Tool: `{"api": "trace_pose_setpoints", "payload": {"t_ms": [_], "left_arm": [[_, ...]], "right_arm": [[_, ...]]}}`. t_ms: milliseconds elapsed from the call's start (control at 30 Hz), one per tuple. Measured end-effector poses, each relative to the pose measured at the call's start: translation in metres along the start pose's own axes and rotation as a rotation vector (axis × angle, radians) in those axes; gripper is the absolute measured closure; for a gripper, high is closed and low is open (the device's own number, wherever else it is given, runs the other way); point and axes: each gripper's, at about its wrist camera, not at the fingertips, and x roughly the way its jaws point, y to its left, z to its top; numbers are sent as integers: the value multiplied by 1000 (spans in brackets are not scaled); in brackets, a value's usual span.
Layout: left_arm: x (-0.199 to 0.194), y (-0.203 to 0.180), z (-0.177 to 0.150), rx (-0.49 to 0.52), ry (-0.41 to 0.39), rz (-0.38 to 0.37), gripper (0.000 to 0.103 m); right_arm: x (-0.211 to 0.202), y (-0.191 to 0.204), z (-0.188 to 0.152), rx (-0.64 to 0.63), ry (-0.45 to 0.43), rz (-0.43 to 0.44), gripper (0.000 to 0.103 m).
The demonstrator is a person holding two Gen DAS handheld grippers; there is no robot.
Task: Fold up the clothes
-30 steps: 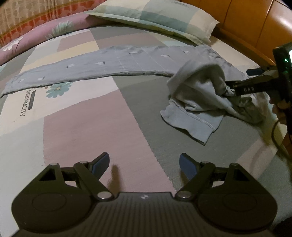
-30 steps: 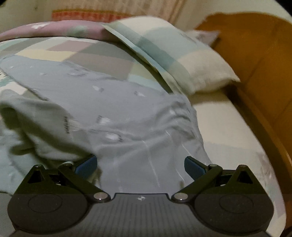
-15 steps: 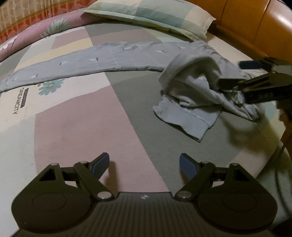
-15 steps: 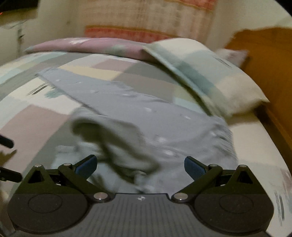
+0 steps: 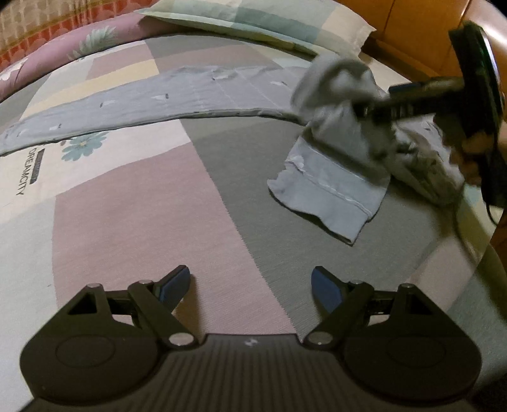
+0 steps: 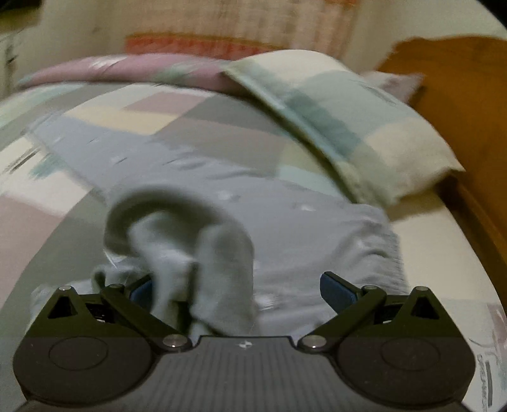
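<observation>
Grey sweatshirt (image 5: 342,149): bunched heap at the right side of the patchwork bedspread (image 5: 133,222), ribbed hem spread flat toward the camera, upper part lifted and motion-blurred. It lies partly over the long grey patterned garment (image 5: 158,101) stretched across the bed below the pillow (image 5: 263,22).

Right gripper (image 6: 244,291): jaws wide apart, cloth draped over the left finger; real grip or just a snag, can't tell.

Left gripper (image 5: 250,285): jaws wide, nothing between them, pitched down over bare bedspread.
</observation>
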Motion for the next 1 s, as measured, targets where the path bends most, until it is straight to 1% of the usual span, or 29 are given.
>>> {"api": "trace_pose_setpoints", "payload": {"t_ms": [133, 200, 367, 433, 533, 600, 733, 900, 1000], "left_arm": [[4, -5, 3, 12, 4, -6, 19], [4, -7, 3, 15, 6, -9, 19], [2, -14, 4, 31, 1, -20, 19], [1, -18, 3, 42, -6, -27, 19], [1, -23, 3, 55, -5, -33, 19], [1, -27, 3, 63, -5, -36, 19], [-1, -27, 2, 60, -3, -38, 19], [-5, -12, 2, -9, 10, -29, 19], [-9, -5, 3, -37, 10, -25, 19]], "right_arm": [[-4, -30, 0, 101, 11, -58, 0], [-16, -34, -5, 119, -8, -35, 0], [-51, -16, -23, 74, -38, 13, 0], [-61, -7, -32, 77, -28, 34, 0], [-74, 8, -53, 100, 8, 101, 0], [-79, 20, -65, 85, 24, 146, 0], [-84, 49, -77, -27, 38, 166, 0], [-83, 85, -78, -290, 31, 102, 0], [-76, 104, -81, -478, 42, 47, 0]]}}
